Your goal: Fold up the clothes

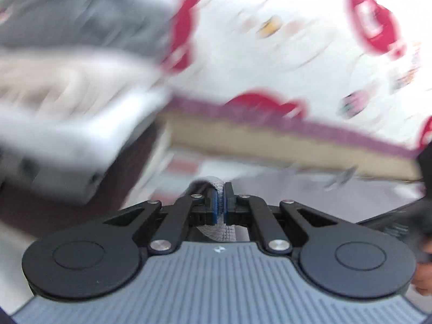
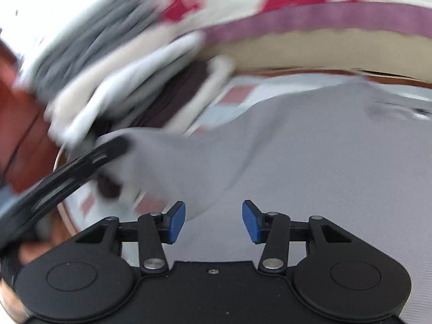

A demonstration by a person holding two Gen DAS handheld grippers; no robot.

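In the left wrist view, a blurred stack of folded clothes (image 1: 75,62) fills the upper left: a grey piece on top, then cream and white layers under it, and something dark brown below. To its right runs the edge of a mattress (image 1: 283,145), tan along its side with a purple trim, covered by a white sheet (image 1: 270,54) printed with red shapes. Low in the middle, the left gripper (image 1: 223,202) has its blue pads pressed together on a fold of grey cloth (image 1: 218,229), which pokes out above the fingers and hangs down behind them toward the camera. At the far right edge a dark shape and part of a hand (image 1: 424,275) show, too blurred to tell more.

In the right wrist view, the same stack (image 2: 113,73) sits at the upper left, streaked by motion. Below it the other gripper reaches in from the left edge as a dark blur and meets a corner of the grey cloth (image 2: 297,148). The cloth spreads from there across the middle and right of the view, lifted at that corner and flat further right. Above it lie the mattress edge (image 2: 310,51) and the printed sheet (image 2: 229,0). At the bottom, the right gripper (image 2: 213,222) stands with its blue pads wide apart just over the cloth, holding nothing.
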